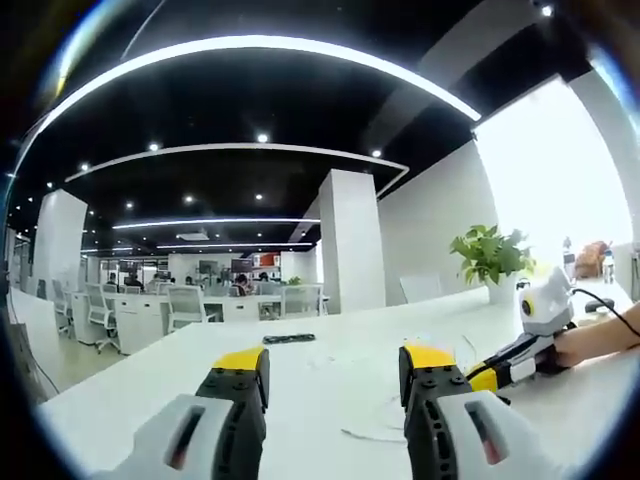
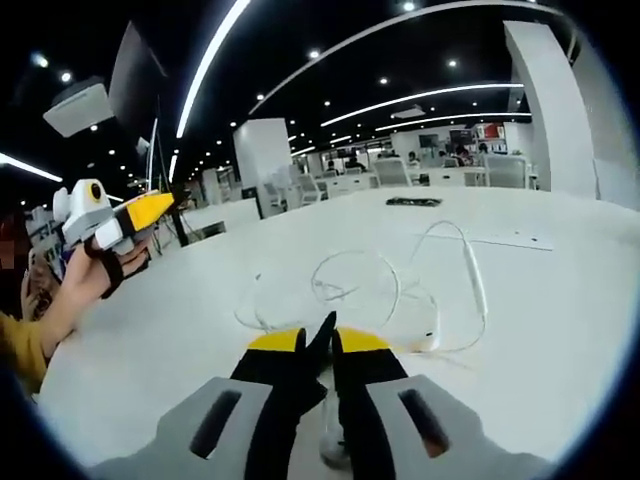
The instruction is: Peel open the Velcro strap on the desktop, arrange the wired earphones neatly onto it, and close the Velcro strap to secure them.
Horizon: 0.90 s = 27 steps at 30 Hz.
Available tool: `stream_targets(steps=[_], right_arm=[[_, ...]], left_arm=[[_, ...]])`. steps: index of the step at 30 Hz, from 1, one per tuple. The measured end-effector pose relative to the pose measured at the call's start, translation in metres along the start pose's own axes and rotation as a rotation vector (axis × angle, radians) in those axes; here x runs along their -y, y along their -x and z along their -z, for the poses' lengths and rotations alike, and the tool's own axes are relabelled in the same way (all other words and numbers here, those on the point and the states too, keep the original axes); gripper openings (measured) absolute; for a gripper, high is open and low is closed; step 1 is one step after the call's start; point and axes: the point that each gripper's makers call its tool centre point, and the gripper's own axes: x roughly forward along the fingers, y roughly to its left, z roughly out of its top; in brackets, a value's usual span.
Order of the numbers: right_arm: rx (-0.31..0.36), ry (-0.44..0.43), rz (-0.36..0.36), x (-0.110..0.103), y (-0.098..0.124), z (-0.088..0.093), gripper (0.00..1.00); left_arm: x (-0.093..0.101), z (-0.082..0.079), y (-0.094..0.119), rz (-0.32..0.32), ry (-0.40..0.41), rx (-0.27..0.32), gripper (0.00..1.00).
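Note:
The white wired earphones [image 2: 372, 283] lie in loose loops on the white desktop [image 2: 540, 330], just ahead of my right gripper [image 2: 325, 338]. Its jaws are shut, tips touching, and the cable runs under them; I cannot tell whether it is pinched. The black Velcro strap [image 2: 413, 201] lies flat farther back on the desk. In the left gripper view the strap [image 1: 289, 338] sits beyond my left gripper [image 1: 334, 362], which is held open and empty above the desk. A strand of the earphone cable [image 1: 372, 432] lies between its jaws. The right gripper [image 1: 472, 374] comes in from the right, low over the desk.
A person's hand [image 2: 95, 270] holds the left gripper [image 2: 160, 205] raised at the left of the right gripper view. A potted plant [image 1: 490, 255] stands at the desk's far right end. Office chairs and desks [image 1: 180, 305] fill the room behind.

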Motion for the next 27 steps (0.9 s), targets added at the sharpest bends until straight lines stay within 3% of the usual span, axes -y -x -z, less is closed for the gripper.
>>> stream_targets(steps=[27], right_arm=[[0.006,0.013,0.004,-0.0005,0.0009,0.0004,0.06]], left_arm=[[0.0010,0.0021,0.0002,0.001,-0.002,-0.007,0.55]])
